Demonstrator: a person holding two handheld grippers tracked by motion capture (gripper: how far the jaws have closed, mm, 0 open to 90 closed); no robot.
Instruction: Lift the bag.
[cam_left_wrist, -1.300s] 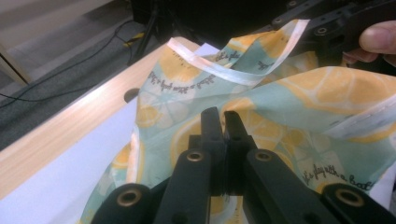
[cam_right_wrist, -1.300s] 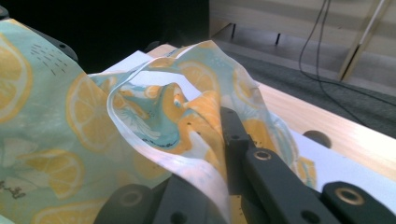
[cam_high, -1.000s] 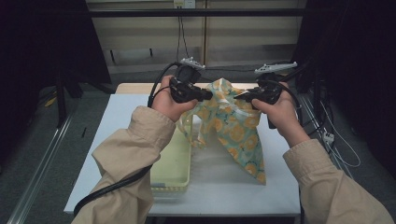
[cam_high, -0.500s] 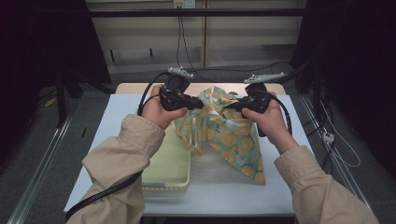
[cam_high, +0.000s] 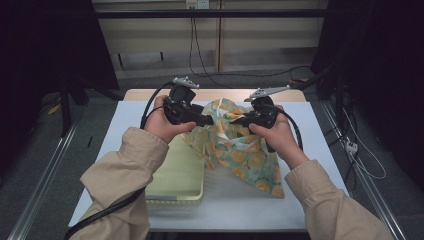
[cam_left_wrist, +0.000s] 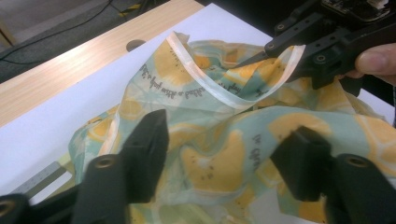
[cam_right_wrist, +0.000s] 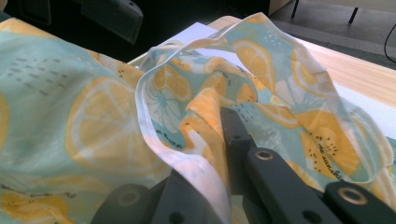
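Tray lies at the worktop's near left edge. Beyond it the cloth sits mid-worktop. Left gripper has just been opening its jaws, now apart over the cloth; right gripper is clamped on the cloth's white hem.

High view above, facing forward-down; gripper views close, all sharing the lemon-print cloth.

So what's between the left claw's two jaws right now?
Nothing is gripped. In the left gripper view the left claw has just been opening; its jaws stand apart, with the lemon-print cloth lying beyond the gap. The right claw pinches the cloth's white hem.
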